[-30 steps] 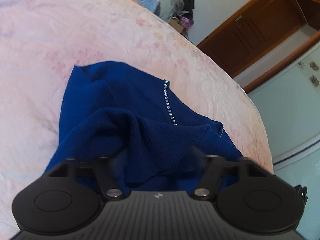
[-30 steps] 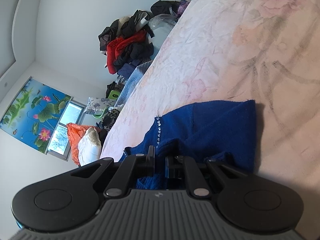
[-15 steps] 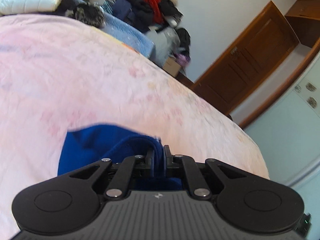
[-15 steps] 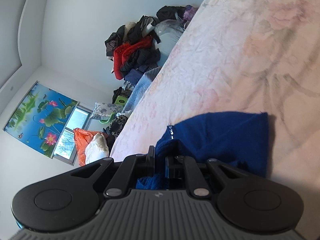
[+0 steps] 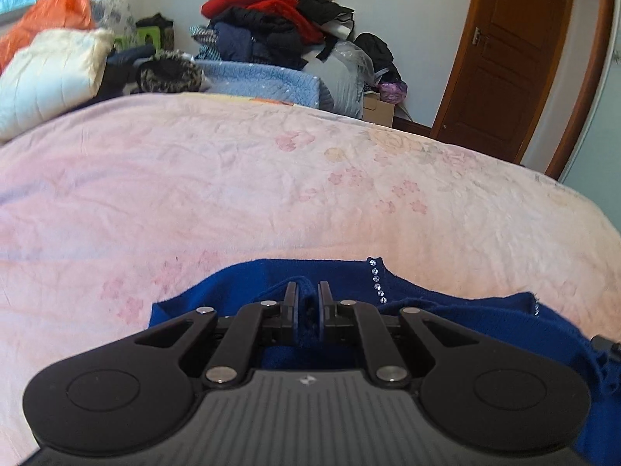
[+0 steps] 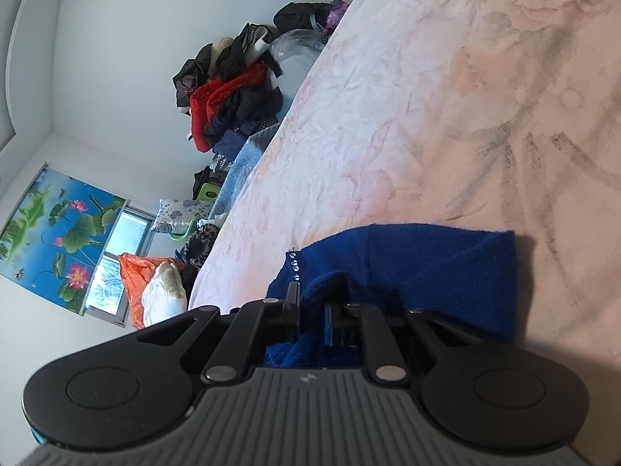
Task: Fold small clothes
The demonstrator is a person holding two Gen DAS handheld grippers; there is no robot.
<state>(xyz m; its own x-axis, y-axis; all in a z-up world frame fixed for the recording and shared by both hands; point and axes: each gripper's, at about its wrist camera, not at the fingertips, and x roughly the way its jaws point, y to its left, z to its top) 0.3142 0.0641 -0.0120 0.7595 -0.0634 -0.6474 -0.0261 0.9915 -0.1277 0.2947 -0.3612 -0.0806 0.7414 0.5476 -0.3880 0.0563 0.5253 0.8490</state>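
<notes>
Here the blue knit garment (image 5: pixel 458 310) lies bunched at the near edge of the bed (image 5: pixel 271 178), a short row of rhinestones (image 5: pixel 377 282) showing along one edge. The left gripper (image 5: pixel 307 295) is pressed together on a fold of the blue cloth; a second ago its jaws stood spread over the loose knit, and that view has since swung up from the garment toward the far wall. The right gripper (image 6: pixel 311 303) also has blue cloth (image 6: pixel 427 268) between its jaws, which have just been opening a little; whether the pads still press on it I cannot tell. The bed wears a pale pink flowered cover. Beyond its far side sits a heap of dark and red clothes (image 5: pixel 271 19), a white cushion (image 5: pixel 50 77) and an orange bag (image 5: pixel 46 15) at far left. A brown wooden door (image 5: pixel 512 58) stands at far right.
</notes>
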